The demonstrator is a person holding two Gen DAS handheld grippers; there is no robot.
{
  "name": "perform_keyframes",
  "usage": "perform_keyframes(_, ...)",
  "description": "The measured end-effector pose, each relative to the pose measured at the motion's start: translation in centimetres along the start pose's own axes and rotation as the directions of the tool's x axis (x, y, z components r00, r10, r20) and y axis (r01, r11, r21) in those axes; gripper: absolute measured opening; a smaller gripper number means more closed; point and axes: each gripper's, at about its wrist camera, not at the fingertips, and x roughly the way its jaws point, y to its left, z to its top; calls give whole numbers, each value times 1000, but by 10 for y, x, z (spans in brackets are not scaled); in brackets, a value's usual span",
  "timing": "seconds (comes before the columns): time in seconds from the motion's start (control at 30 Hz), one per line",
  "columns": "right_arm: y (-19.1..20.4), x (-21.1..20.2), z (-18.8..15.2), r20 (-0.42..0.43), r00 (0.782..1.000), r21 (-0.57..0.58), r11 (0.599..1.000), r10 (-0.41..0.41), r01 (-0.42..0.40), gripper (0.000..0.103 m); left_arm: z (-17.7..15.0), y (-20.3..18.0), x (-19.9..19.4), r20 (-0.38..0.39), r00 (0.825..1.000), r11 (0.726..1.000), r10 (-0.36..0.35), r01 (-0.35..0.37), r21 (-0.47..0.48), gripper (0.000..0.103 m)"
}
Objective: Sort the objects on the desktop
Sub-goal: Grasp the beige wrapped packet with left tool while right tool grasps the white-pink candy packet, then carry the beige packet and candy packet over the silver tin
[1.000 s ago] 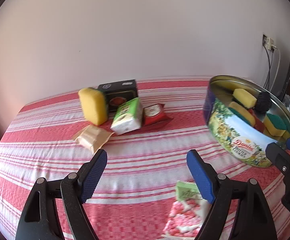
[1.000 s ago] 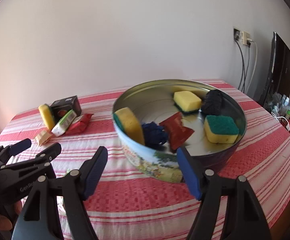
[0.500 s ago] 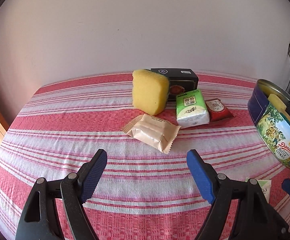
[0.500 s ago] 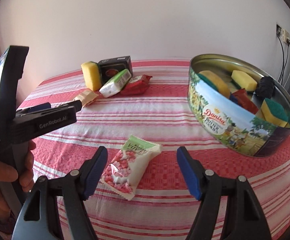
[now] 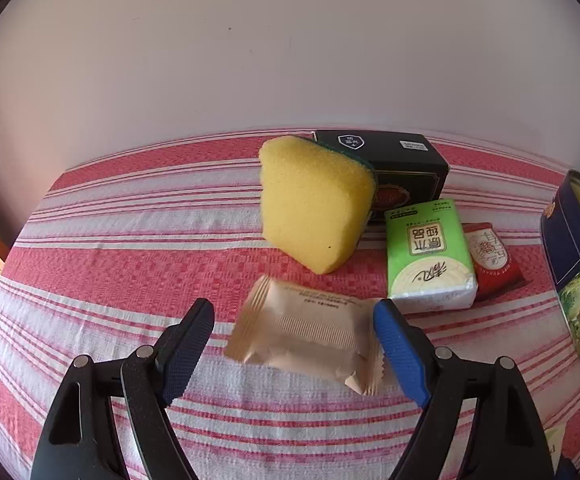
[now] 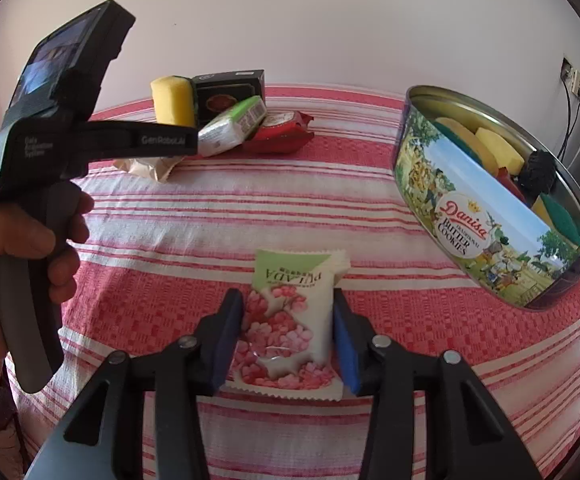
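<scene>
The right gripper [image 6: 288, 330] straddles the pink-and-white candy packet [image 6: 290, 320] lying flat on the striped tabletop [image 6: 370, 216], its jaws closing on the packet's long sides; whether the pads already press I cannot tell. It looks light, crinkly and slippery – best pinched across the filled middle, not the crimped ends. The left gripper [image 5: 294, 342] hovers with jaws wide open around the beige wrapped snack [image 5: 306, 334], touching nothing; that pack seems soft and crushable. Counted loose on the cloth: one yellow sponge [image 5: 314, 204], one black box [image 5: 402, 164], one green tissue pack [image 5: 428, 252], one red sachet [image 5: 490, 256], two snack packets – and one cookie tin [image 6: 486, 216] holding several sponges
</scene>
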Motion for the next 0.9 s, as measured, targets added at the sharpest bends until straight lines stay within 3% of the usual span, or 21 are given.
perform_keyframes(0.17,1,-1,-1,3,1000,-13,1000,6,-6,40,1,0,15,-41,999,999,-31,31,-11,83)
perform_keyframes(0.2,1,0,-1,3,1000,-10,1000,10,-10,39,1,1,13,-32,998,999,-49,49,-19,80)
perform_keyframes(0.37,-1,1,-1,14,999,10,999,33,-33,39,-2,15,8,-7,999,998,-39,38,-50,42)
perform_keyframes(0.47,-4,-2,-2,27,998,30,998,52,-53,39,-6,28,2,-1,997,994,-76,76,-79,35)
perform_keyframes(0.67,-13,-12,-1,71,996,60,996,60,-64,39,-15,37,-18,33,991,985,-128,131,-113,31)
perform_keyframes(0.77,-22,-19,-2,85,995,74,996,48,-54,39,-23,27,-34,72,992,990,-106,112,-82,31)
perform_keyframes(0.9,-36,-28,-4,101,994,102,994,37,-48,39,-37,-2,-54,90,982,984,-164,169,-55,31)
